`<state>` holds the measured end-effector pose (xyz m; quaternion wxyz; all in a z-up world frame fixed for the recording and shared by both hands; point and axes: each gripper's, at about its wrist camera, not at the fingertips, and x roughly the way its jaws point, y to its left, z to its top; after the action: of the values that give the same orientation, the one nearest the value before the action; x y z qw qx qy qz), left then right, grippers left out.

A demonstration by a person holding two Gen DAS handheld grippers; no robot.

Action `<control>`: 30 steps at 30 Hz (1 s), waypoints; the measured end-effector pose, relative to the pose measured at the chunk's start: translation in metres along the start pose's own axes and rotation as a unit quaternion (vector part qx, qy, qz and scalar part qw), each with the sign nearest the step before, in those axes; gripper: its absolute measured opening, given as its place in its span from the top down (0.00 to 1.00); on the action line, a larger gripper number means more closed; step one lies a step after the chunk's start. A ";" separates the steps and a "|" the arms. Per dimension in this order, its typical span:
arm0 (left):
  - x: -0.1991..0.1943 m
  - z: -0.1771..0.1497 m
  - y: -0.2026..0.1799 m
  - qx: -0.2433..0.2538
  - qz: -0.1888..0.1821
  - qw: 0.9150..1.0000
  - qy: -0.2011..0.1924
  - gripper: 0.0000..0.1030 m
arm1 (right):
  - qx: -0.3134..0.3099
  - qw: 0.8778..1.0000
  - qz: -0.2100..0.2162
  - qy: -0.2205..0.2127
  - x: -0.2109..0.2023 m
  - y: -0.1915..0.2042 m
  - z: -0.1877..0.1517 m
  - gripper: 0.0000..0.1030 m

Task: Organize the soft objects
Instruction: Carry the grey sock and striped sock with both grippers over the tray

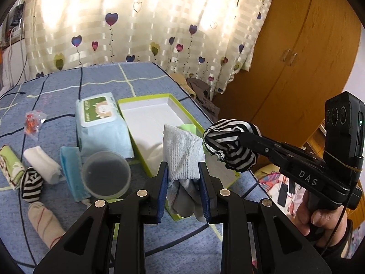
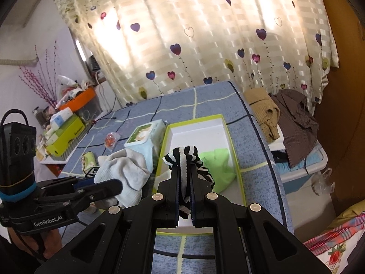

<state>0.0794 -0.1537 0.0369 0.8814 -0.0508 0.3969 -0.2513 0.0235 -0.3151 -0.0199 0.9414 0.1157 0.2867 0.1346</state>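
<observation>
My left gripper (image 1: 183, 166) is shut on a rolled white-grey sock (image 1: 181, 153) held above the near end of a white box with a lime-green rim (image 1: 146, 97). My right gripper (image 2: 184, 171) is shut on a black-and-white striped sock (image 2: 183, 155), over the same box (image 2: 195, 119); that sock also shows in the left wrist view (image 1: 230, 145). A lime-green sock (image 2: 217, 164) lies in the box. More rolled socks lie at the left: striped (image 1: 30, 185), white (image 1: 42, 164), beige (image 1: 44, 221), green-patterned (image 1: 10, 162).
On the blue plaid bed (image 1: 102, 80) are a wet-wipes pack (image 1: 100, 123), a round plastic lid (image 1: 106, 174), a blue face mask (image 1: 73, 171) and a small candy bag (image 1: 33, 123). Clothes (image 2: 280, 116) lie past the bed's right edge. A wooden wardrobe (image 1: 296, 52) stands right.
</observation>
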 end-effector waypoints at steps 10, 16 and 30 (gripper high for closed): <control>0.036 -0.010 -0.011 0.000 -0.013 0.999 0.051 0.74 | 0.015 0.999 -0.008 0.039 0.026 -0.020 -0.015 0.93; 0.059 -0.009 -0.011 -0.008 -0.009 0.997 0.081 0.74 | 0.025 0.998 -0.019 0.061 0.043 -0.034 -0.023 0.93; 0.092 0.004 -0.008 -0.020 0.025 0.994 0.101 0.74 | 0.023 0.995 -0.029 0.098 0.085 -0.049 -0.025 0.93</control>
<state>0.1303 -0.2053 -0.0197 0.8415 -0.0332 0.4900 -0.2250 0.0861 -0.3302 -0.0982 0.9096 0.1152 0.3835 0.1110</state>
